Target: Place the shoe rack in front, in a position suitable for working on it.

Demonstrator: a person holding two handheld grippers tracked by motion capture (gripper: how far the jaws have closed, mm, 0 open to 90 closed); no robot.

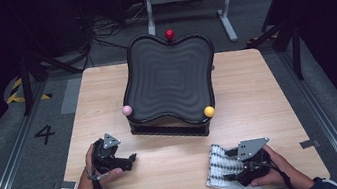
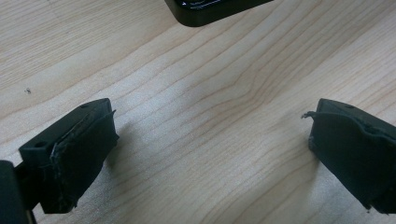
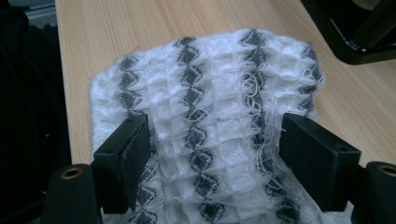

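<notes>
We see the wooden table (image 1: 176, 159) well lit from above while the floor and room around it fall into near darkness, so the high view looks like a bright island. The black wavy tray (image 1: 169, 76) at the table's middle catches soft sheen along its ridges and throws a short shadow on the wood in front of it. That view is mildly soft and grainy. In the left gripper view the table grain is fairly sharp at mid-distance, faint shadows spreading beside the blurred, near jaws. In the right gripper view the white cloth (image 3: 210, 116) on the table is bright and fairly crisp, the jaws nearest us soft, the left edge dark.
</notes>
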